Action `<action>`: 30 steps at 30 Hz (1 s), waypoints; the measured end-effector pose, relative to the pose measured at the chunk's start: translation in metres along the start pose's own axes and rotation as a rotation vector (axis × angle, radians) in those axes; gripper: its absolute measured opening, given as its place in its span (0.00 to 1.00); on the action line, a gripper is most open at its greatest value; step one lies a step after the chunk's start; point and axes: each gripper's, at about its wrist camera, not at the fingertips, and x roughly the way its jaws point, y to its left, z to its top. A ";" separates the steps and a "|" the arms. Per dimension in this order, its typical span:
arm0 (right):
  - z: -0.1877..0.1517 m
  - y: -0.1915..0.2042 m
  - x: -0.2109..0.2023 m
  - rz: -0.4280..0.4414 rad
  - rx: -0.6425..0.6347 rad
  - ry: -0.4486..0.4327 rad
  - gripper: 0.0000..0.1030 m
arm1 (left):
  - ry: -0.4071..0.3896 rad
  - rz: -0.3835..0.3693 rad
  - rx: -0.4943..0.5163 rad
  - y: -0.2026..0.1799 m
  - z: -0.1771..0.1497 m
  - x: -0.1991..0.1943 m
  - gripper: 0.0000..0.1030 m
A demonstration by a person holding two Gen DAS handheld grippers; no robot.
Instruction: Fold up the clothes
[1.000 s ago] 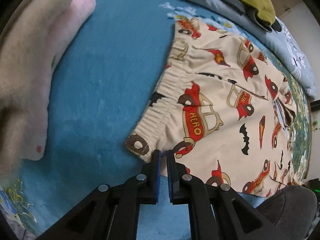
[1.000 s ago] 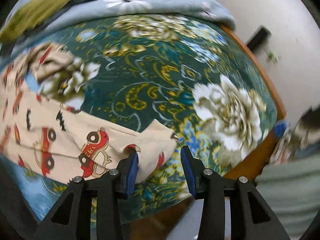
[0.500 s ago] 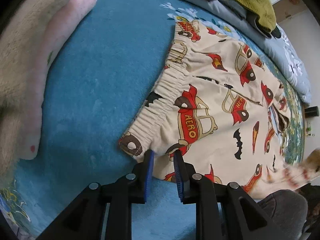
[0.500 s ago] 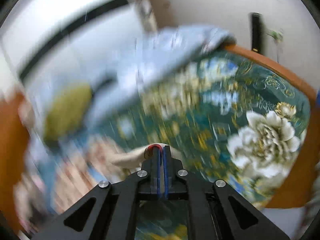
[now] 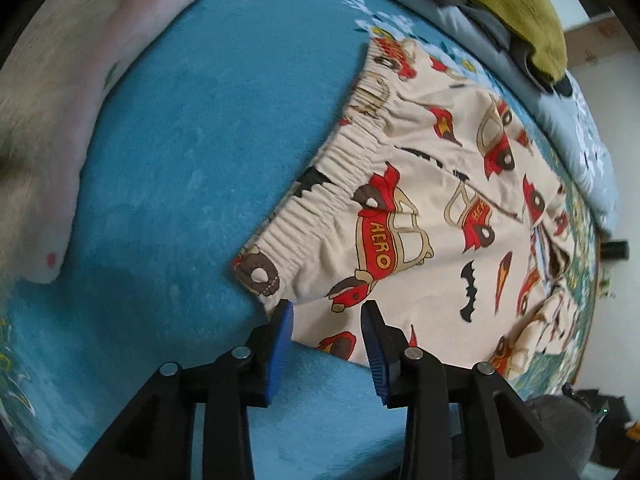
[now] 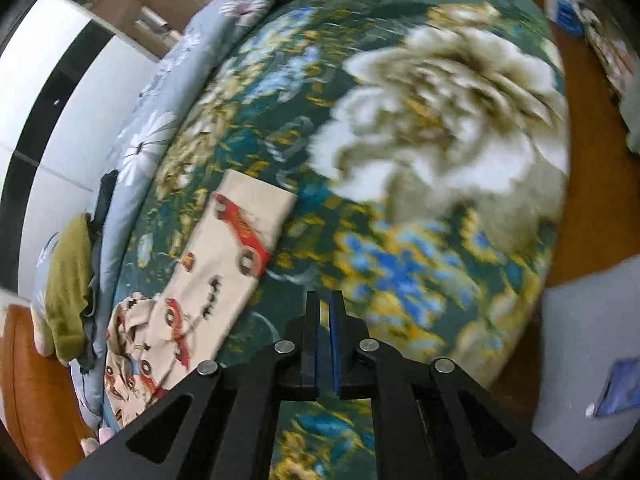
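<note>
Cream trousers (image 5: 420, 216) printed with red cars lie flat on the blue blanket (image 5: 192, 152), the elastic waistband toward the left. My left gripper (image 5: 326, 316) hovers over the near waistband corner. Its jaws are opening; the cloth edge lies between the blue pads (image 5: 280, 344), which do not press on it. In the right wrist view one trouser leg (image 6: 228, 256) lies stretched over the green floral bedspread (image 6: 400, 200), and the other is bunched below it. My right gripper (image 6: 324, 300) is shut and holds nothing, to the right of that leg.
A pink and beige plush blanket (image 5: 60, 120) borders the left. An olive garment (image 5: 516, 12) and a grey floral quilt (image 5: 588, 148) are heaped along the far side. The wooden bed frame (image 6: 592, 208) marks the edge on the right. A dark grey rounded object (image 5: 560, 420) sits near the front.
The left jaws, shut on the waistband corner a second ago, have parted. The right gripper closed on the leg hem, swung and rolled, and now shows no cloth.
</note>
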 end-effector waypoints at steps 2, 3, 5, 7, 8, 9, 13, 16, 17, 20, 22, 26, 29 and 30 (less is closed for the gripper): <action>0.011 0.010 0.011 0.019 0.003 0.005 0.19 | -0.009 -0.014 -0.020 0.004 -0.003 -0.003 0.38; 0.015 0.013 0.017 0.027 0.010 0.007 0.31 | -0.010 -0.019 -0.029 0.005 -0.004 -0.004 0.39; 0.021 0.019 0.033 0.034 0.036 0.013 0.34 | -0.002 -0.036 -0.061 0.011 -0.008 -0.004 0.43; 0.027 0.025 0.047 0.024 0.058 0.015 0.34 | 0.006 -0.043 -0.083 0.017 -0.014 -0.001 0.45; 0.030 0.028 0.053 0.016 0.069 0.015 0.34 | 0.006 -0.039 -0.089 0.020 -0.018 0.000 0.45; 0.032 0.030 0.059 0.014 0.082 0.017 0.34 | 0.007 -0.035 -0.095 0.023 -0.021 0.002 0.45; 0.033 0.038 0.074 0.019 0.125 0.039 0.18 | -0.027 -0.034 -0.137 0.027 -0.018 0.003 0.45; 0.035 0.050 0.075 0.012 0.088 0.049 0.00 | -0.056 -0.003 -0.128 0.021 -0.018 0.002 0.39; 0.038 0.054 0.070 0.019 0.068 0.039 0.00 | -0.063 0.021 -0.121 0.020 -0.017 0.003 0.17; 0.048 0.062 0.050 0.038 0.021 0.006 0.00 | -0.077 0.071 -0.108 0.018 -0.018 0.005 0.03; 0.053 0.065 0.039 0.051 -0.003 -0.010 0.00 | -0.085 0.073 -0.098 0.018 -0.019 0.005 0.03; 0.051 0.050 0.041 -0.032 0.010 0.008 0.03 | -0.101 0.056 -0.095 0.024 -0.027 0.000 0.03; 0.045 0.034 0.051 -0.040 0.060 0.031 0.27 | -0.096 0.057 -0.106 0.028 -0.021 -0.004 0.03; 0.043 0.032 0.055 -0.055 0.066 0.028 0.32 | -0.097 0.059 -0.108 0.023 -0.017 -0.008 0.03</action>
